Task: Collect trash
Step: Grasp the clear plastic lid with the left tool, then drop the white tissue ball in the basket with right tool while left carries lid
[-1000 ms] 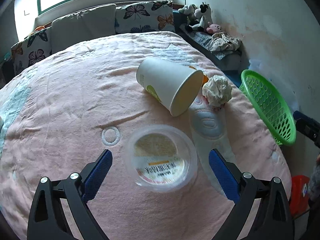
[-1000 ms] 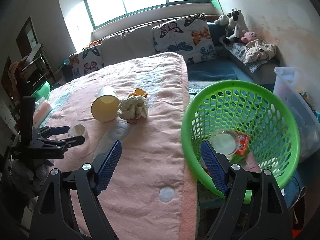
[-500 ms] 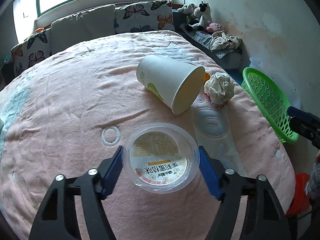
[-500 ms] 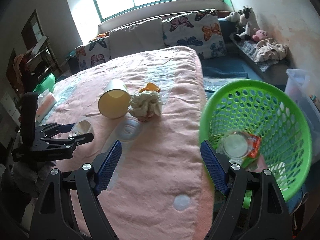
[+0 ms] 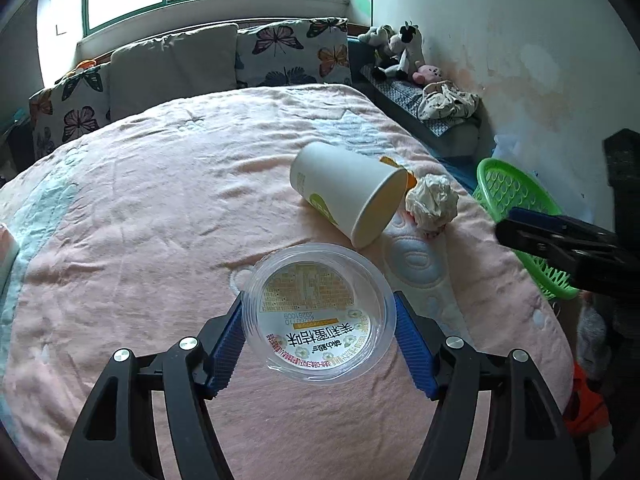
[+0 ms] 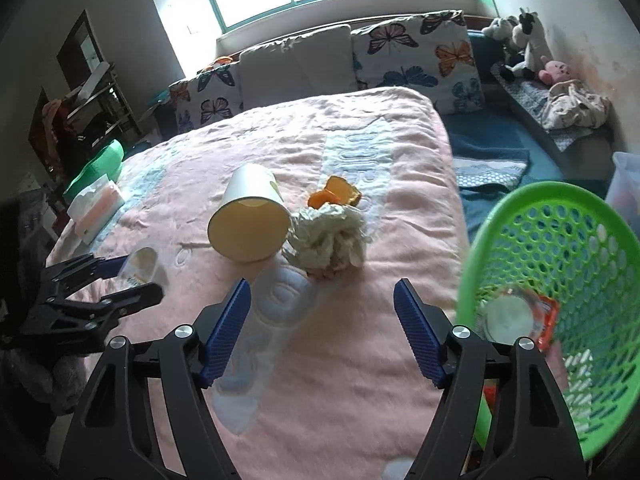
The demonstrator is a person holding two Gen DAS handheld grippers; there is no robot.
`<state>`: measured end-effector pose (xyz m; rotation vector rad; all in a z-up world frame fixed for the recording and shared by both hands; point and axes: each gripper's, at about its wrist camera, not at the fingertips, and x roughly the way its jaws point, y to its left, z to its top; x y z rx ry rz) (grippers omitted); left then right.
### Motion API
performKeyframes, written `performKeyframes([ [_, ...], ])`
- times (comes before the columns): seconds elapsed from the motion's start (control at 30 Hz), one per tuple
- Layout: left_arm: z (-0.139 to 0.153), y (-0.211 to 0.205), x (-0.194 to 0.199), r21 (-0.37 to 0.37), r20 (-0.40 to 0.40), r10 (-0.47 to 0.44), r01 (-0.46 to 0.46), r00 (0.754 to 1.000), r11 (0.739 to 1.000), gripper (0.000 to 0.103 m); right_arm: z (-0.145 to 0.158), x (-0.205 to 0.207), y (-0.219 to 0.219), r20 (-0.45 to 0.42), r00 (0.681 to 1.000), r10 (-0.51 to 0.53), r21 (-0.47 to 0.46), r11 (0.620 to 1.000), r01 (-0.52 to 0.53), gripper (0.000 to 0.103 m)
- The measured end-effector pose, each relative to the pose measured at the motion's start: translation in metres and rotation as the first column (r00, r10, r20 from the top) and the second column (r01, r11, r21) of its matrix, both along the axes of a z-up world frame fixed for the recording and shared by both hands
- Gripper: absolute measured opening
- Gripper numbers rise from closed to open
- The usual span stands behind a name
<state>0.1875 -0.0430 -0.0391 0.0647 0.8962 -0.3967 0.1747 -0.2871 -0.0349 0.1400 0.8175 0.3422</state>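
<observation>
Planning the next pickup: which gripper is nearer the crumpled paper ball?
Right. The right gripper hangs open just short of the crumpled paper ball; the left gripper sits farther back, shut on the clear plastic cup.

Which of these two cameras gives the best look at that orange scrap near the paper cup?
The right wrist view: the orange scrap lies in the open behind the crumpled tissue. In the left wrist view only a sliver peeks past the paper cup.

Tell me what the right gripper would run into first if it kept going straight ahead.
Probably the crumpled white paper wad on the pink bedspread, lying almost dead ahead of the open right gripper; the tipped white paper cup sits slightly left. Depth is uncertain.
</observation>
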Motion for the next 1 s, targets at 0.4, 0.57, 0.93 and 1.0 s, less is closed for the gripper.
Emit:
performKeyframes([
  [0.4,0.006,0.013,0.002,-0.017,-0.003,0.018,-0.018,1.000,1.000,0.067,-0.018,0.041,0.018,-0.039,0.999,0.030,-0.035,0.999,-0.031,0.073],
  [0.57,0.004,0.016,0.004,-0.021,-0.009,0.023,-0.023,1.000,1.000,0.067,-0.029,0.052,0.021,-0.063,0.998,0.026,-0.036,0.999,-0.029,0.073],
  [0.93,0.002,0.017,0.005,-0.029,-0.020,0.026,-0.027,0.999,0.999,0.067,-0.034,0.055,0.019,-0.060,0.998,0.006,-0.026,1.000,-0.008,0.058],
  [1.0,0.002,0.016,0.004,-0.031,-0.019,0.024,-0.025,1.000,0.999,0.067,-0.032,0.053,0.018,-0.059,0.998,0.004,-0.022,1.000,-0.005,0.057],
])
